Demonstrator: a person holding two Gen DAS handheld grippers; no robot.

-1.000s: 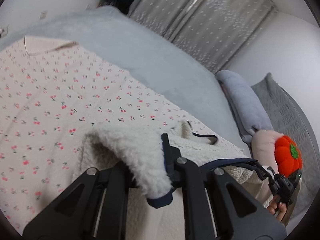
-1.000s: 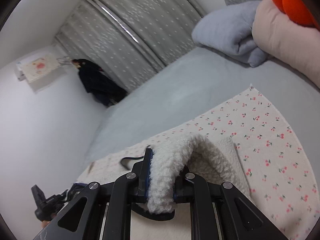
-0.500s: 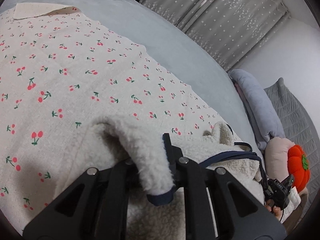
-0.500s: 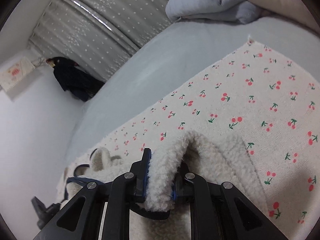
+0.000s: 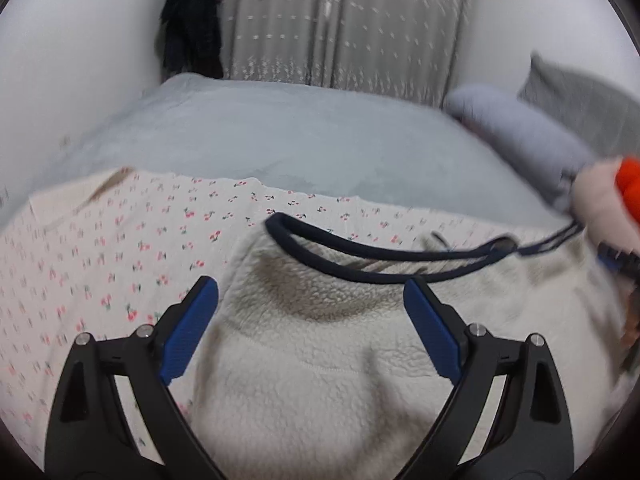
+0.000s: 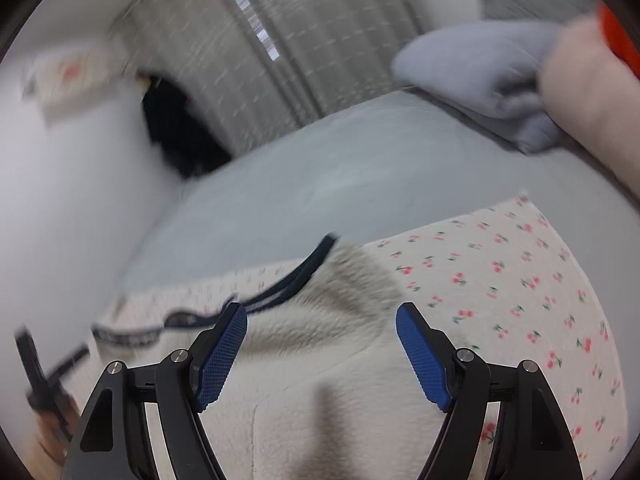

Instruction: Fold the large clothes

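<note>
A cream fleece garment (image 5: 320,360) with navy trim (image 5: 360,256) lies spread on a cherry-print cloth (image 5: 120,248) on the bed. My left gripper (image 5: 310,282) hovers over its left part. Its jaws are opening wide, and the fleece lies beneath them, not pinched. The right wrist view shows the same fleece (image 6: 320,380) on the cherry-print cloth (image 6: 500,280). My right gripper (image 6: 320,308) is over it with jaws also opening and no fabric pressed by the blue pads (image 6: 220,356). The left gripper (image 6: 36,380) shows blurred at that view's left edge.
The grey-blue bed cover (image 5: 300,140) stretches beyond the cloth. A folded lavender blanket (image 5: 520,128), a pink pillow (image 5: 600,200) with an orange plush (image 5: 630,184) and a grey quilt (image 5: 580,88) sit at the right. Curtains (image 5: 340,20) and a hanging dark garment (image 5: 192,20) stand behind.
Both grippers were shut on folds of the fleece; now both have opened and let go. The fleece has dropped flat onto the cherry-print cloth. Both views have rolled and lowered.
</note>
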